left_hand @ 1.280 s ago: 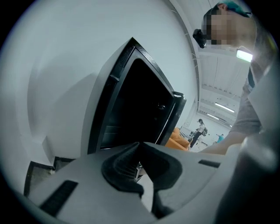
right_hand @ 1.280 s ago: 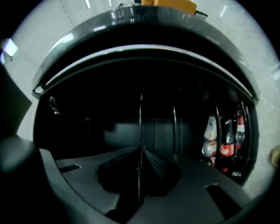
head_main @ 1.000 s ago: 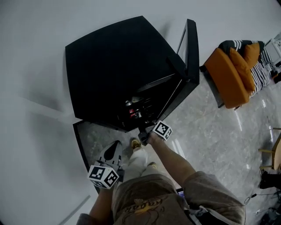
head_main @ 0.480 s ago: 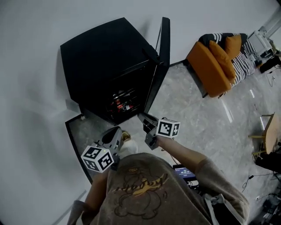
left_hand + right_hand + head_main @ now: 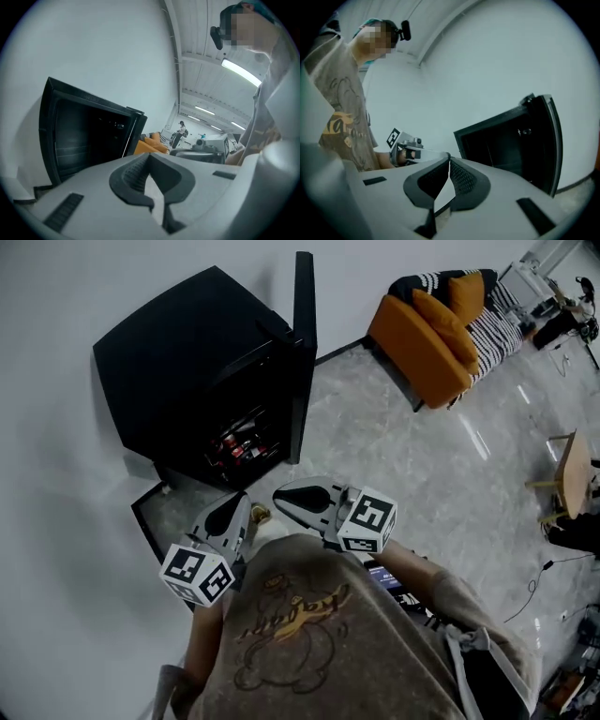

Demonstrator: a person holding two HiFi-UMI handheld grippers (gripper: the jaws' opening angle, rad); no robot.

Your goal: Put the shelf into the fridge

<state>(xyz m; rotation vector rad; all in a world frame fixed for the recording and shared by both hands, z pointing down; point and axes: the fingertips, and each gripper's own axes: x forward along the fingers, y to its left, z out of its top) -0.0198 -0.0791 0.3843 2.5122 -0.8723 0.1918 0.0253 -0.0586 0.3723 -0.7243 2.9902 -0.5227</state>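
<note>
The black fridge point(image 5: 183, 362) stands against the white wall with its door point(image 5: 304, 343) swung open; bottles and cans point(image 5: 239, 442) show on a lower level inside. A black-framed see-through panel point(image 5: 148, 521), probably the shelf, lies on the floor by the wall in front of the fridge. My left gripper point(image 5: 236, 504) hangs above that panel, shut and holding nothing. My right gripper point(image 5: 281, 496) is beside it near my chest, also shut with nothing in it. The fridge point(image 5: 89, 136) appears in the left gripper view past the closed left gripper point(image 5: 150, 157). The right gripper point(image 5: 449, 160) faces the fridge point(image 5: 511, 145) too.
An orange sofa point(image 5: 422, 334) with a striped blanket sits to the right of the fridge. A wooden table point(image 5: 574, 474) and cables are at the far right on the marble floor point(image 5: 403, 465). A person point(image 5: 181, 129) stands far off in the hall.
The right gripper has drawn back from the fridge opening to my chest. The view has pulled away and up from the fridge; the left gripper has stayed low at my left.
</note>
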